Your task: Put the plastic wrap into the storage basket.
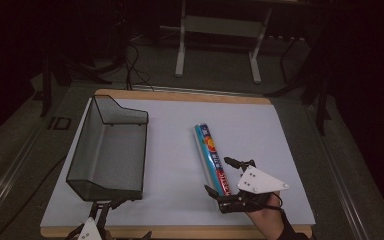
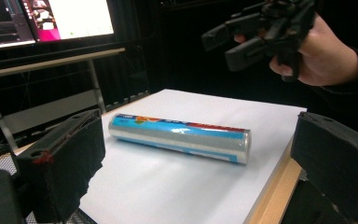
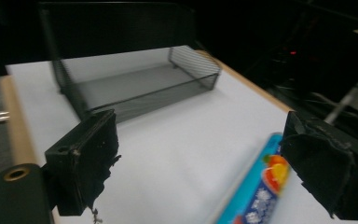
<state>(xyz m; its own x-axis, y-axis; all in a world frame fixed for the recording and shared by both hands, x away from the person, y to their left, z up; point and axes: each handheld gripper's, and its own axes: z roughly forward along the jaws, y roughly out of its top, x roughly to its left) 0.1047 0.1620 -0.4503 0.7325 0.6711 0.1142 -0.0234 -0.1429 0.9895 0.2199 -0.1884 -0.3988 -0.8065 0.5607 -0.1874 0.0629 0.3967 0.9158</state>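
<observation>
Reaching looks like the step in hand: the right claw [image 1: 224, 176] hangs at the near end of the long blue cylindrical roll of plastic wrap [image 1: 211, 157], its jaws spread wide with nothing between them. In the right gripper view the roll's printed end [image 3: 256, 196] runs in beside one jaw and is not yet bracketed. The roll lies flat on the pale grey surface [image 1: 250, 130], right of centre, its length running away from the person, well apart from the black wire-mesh tray [image 1: 111, 150] that stands on the left half of the surface with its tall back wall at the far end.

The left claw [image 1: 111, 204] waits low at the near edge, just beside the tray's near wall, jaws also parted and empty; its own view looks across the roll [image 2: 179, 137] toward the hand [image 2: 324, 51] that carries the right claw.

As a judgement, the work is at its start: the roll is ungrasped and the tray is bare. The next move calls for bringing the right claw down so both jaws straddle the roll across its width, then closing firmly, since the smooth round film could roll or slip sideways out of a loose pinch.
</observation>
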